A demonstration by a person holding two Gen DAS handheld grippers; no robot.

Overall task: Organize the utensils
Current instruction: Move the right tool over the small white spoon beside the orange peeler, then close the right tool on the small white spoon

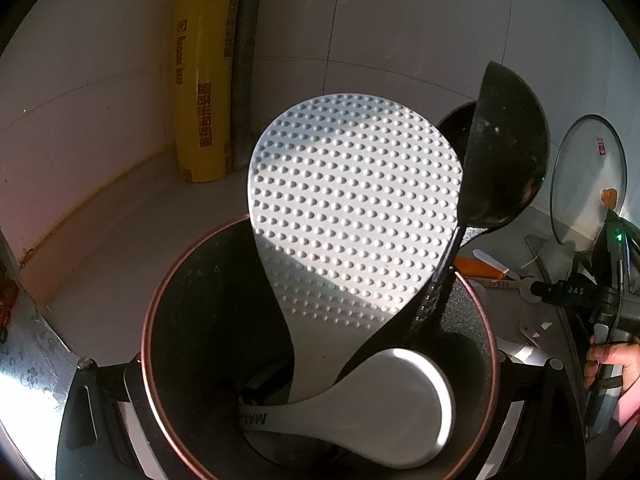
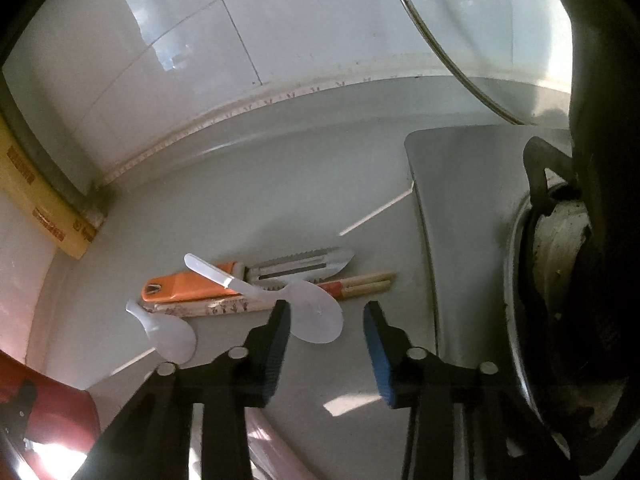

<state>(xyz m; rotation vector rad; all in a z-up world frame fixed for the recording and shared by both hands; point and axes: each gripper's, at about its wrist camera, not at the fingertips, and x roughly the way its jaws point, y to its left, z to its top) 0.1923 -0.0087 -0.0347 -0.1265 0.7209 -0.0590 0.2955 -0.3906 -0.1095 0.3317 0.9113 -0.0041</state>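
left gripper (image 1: 320, 432) clamps holder (image 1: 160, 320) by rim, steadying it as drop target; paddle (image 1: 352, 216), ladle (image 1: 508, 152) stand inside. right gripper (image 2: 326, 328) parted, empty, straddling clear spoon (image 2: 312, 316) on counter (image 2: 280, 200) for pickup. beyond: peeler (image 2: 188, 286), chopsticks (image 2: 360, 282) loose.

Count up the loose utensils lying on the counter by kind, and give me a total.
Translucent white spoons: 2
Orange-handled peeler: 1
Pair of chopsticks: 1
Total: 4 items, counting the chopsticks as one pair
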